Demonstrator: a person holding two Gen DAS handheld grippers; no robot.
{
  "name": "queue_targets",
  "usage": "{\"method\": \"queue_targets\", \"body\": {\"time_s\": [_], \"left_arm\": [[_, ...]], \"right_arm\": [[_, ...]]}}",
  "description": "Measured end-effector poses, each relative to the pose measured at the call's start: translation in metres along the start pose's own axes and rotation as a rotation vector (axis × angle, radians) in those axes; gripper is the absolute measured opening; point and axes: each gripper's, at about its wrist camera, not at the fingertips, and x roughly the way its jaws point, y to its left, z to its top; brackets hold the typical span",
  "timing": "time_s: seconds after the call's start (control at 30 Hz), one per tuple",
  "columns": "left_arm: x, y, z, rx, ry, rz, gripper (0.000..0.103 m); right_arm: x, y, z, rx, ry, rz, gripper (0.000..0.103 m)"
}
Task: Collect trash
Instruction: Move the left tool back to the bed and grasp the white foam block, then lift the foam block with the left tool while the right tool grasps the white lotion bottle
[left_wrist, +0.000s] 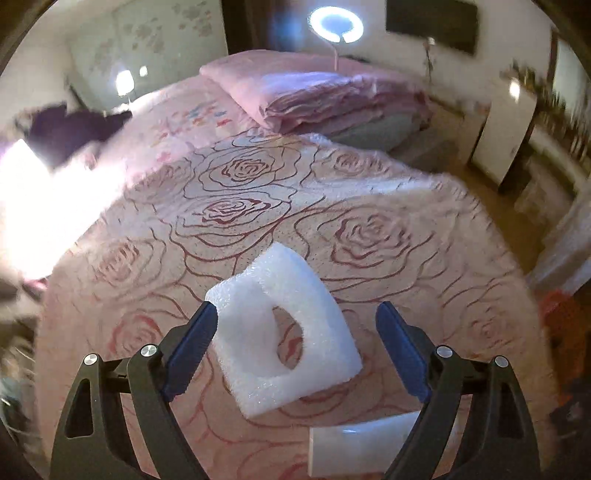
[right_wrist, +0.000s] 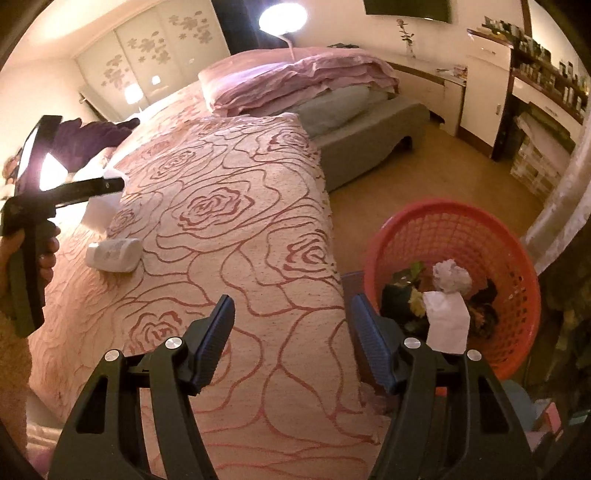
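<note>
On the rose-patterned bed (left_wrist: 258, 192), a white foam block (left_wrist: 284, 332) with a cut-out hole lies between the spread fingers of the left hand-held gripper (left_wrist: 297, 321), released, its long axis running diagonally. The right hand-held gripper (right_wrist: 291, 314) hangs released and empty beside the red basket (right_wrist: 513, 258) on the floor, well apart from the foam.

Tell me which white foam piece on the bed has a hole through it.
The foam block between the open left gripper fingers has the cut-out hole. The other white piece, lower right beside it, shows no hole.
</note>
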Motion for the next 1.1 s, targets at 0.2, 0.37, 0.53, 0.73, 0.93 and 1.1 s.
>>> {"method": "queue_targets", "body": {"time_s": [0.2, 0.37, 0.53, 0.73, 0.93, 1.1], "left_arm": [[0.007, 0.003, 0.002, 0.003, 0.034, -0.037, 0.084], [0.022, 0.002, -0.004, -0.020, 0.074, -0.080, 0.083], [0.020, 0.006, -0.008, -0.023, 0.054, -0.083, 0.073], [0.011, 0.022, -0.015, -0.028, 0.028, -0.088, 0.071], [-0.017, 0.044, -0.038, -0.028, -0.021, -0.071, 0.071], [-0.039, 0.062, -0.062, -0.034, -0.039, -0.034, 0.072]], "right_arm": [[0.001, 0.008, 0.001, -0.014, 0.002, 0.010, 0.064], [-0.001, 0.009, 0.000, -0.018, 0.002, 0.005, 0.064], [-0.002, 0.010, -0.001, -0.025, 0.004, -0.007, 0.064], [0.002, 0.025, 0.000, -0.074, 0.015, 0.001, 0.064], [0.010, 0.054, 0.008, -0.168, 0.024, 0.026, 0.064], [0.018, 0.090, 0.019, -0.260, 0.031, 0.073, 0.064]]}}
